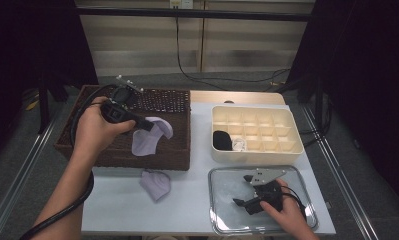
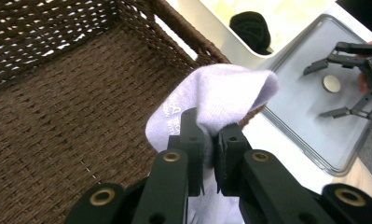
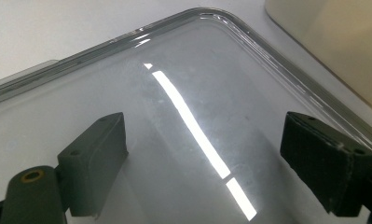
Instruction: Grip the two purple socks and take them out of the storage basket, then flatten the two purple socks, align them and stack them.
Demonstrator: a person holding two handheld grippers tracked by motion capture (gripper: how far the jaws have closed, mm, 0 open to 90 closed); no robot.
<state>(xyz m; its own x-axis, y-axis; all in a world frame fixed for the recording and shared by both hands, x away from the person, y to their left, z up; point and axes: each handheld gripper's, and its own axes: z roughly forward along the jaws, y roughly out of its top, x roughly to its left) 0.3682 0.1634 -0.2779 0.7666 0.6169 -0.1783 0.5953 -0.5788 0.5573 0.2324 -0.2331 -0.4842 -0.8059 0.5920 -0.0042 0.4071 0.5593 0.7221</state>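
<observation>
The lilac sock (image 1: 148, 136) hangs from the left gripper (image 1: 146, 125) over the inside of the brown wicker basket (image 1: 169, 150), near the basket's right wall. In the left gripper view the two black jaws are pressed together on a fold of the sock (image 2: 221, 95), whose cloth bulges up above the pads and drapes down below them, with faint white lettering on its side. The woven floor of the basket (image 2: 58, 116) lies under it. The person's left hand (image 1: 94, 131) grips the tool from behind, and its thick black cable loops down along the forearm.

A second lilac sock (image 1: 155, 184) lies flat on the white tabletop (image 1: 112, 205), just in front of the basket and apart from it.

To the right of the basket stands a cream divider box (image 1: 257, 134) with many small compartments. A black rolled sock (image 1: 222, 140) sits in a compartment at its front left corner, and something small and white lies in the compartment just beside it; I cannot tell what it is.

In front of the box lies a clear plastic lid (image 1: 222, 200), flat on the tabletop. The right gripper (image 1: 243, 191) rests on or just above it, held by the right hand (image 1: 287, 212), with its jaws spread wide apart and nothing between them. The right gripper view shows both pads over the shiny lid (image 3: 183, 93), a streak of light reflected between them.
</observation>
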